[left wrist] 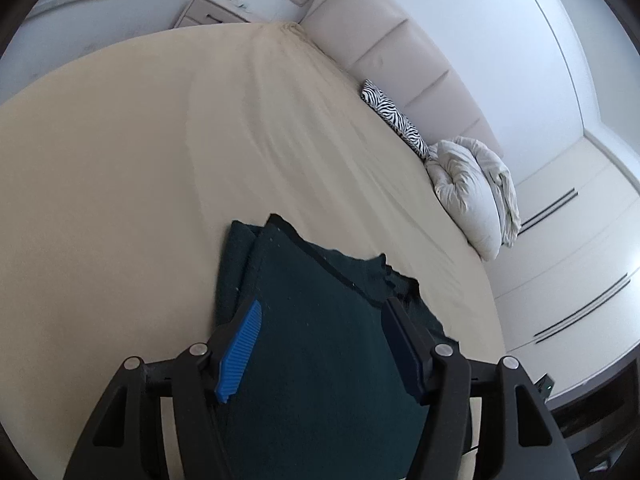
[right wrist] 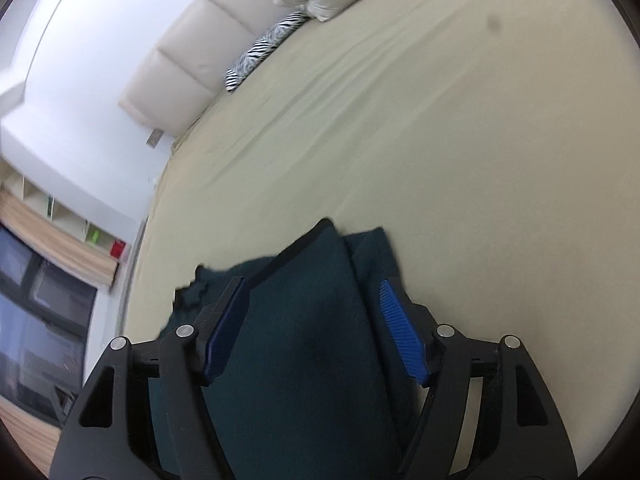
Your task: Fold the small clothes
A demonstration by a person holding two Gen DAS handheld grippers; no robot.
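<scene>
A dark green garment (left wrist: pixel 320 344) lies partly folded on the beige bed sheet (left wrist: pixel 160 160). My left gripper (left wrist: pixel 324 304) is open, its blue-padded fingers (left wrist: pixel 240 348) spread wide just above the cloth, holding nothing. In the right wrist view the same garment (right wrist: pixel 296 340) lies under my right gripper (right wrist: pixel 314 284), which is also open with its fingers (right wrist: pixel 402 332) spread over the cloth. A folded edge of the garment points away from both grippers.
A padded beige headboard (left wrist: pixel 384 48) runs along the bed's far side. A zebra-print cushion (left wrist: pixel 394 118) and a crumpled white duvet (left wrist: pixel 476 188) lie against it. White wardrobe doors (left wrist: pixel 580 260) stand at the right. A window and shelves (right wrist: pixel 52 264) show beyond the bed.
</scene>
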